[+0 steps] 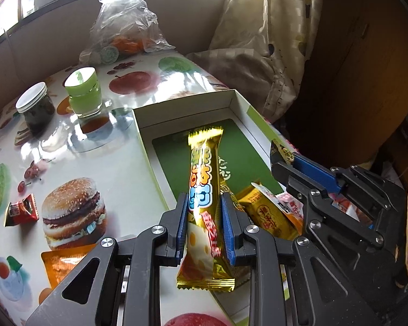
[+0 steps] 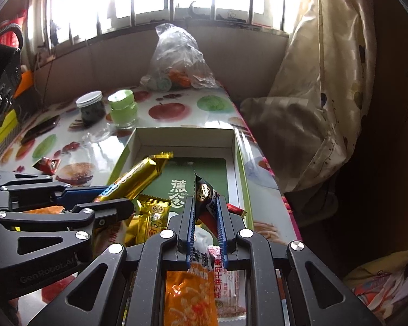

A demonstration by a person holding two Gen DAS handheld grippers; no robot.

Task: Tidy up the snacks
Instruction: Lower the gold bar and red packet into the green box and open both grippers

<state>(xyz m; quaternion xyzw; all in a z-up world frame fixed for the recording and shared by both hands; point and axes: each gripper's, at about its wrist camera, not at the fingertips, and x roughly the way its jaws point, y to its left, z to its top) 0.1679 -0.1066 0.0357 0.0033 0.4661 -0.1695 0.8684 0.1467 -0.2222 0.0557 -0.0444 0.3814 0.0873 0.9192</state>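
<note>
My left tongs (image 1: 202,217) are clamped on a long gold snack bar (image 1: 204,187), blue pads pressed to both of its sides around mid-length. The bar hangs over the near end of the open box (image 1: 232,100), front end pointing into it, tail sticking back past the pads.

My right tongs (image 2: 206,225) are narrowed onto a small black snack packet (image 2: 204,193), gripped at its lower part, top end poking up above the fingertips. It sits over the near right corner of the box. Left view shows the right tongs (image 1: 283,157) at the box's right wall.

Inside the box, near end: gold packet (image 1: 266,214), orange packet (image 2: 189,293), pink-white packet (image 2: 225,279). Far half of the box shows only its green liner.

On the worktop (image 1: 117,168) left of the box: red packet (image 1: 21,210), well apart. Orange foil packet (image 1: 61,265) near the box's near left corner. Beyond the box's far left corner: green-lidded jar (image 1: 83,92), white-lidded dark jar (image 1: 36,107). Plastic bag (image 1: 125,21) at the far edge.
</note>
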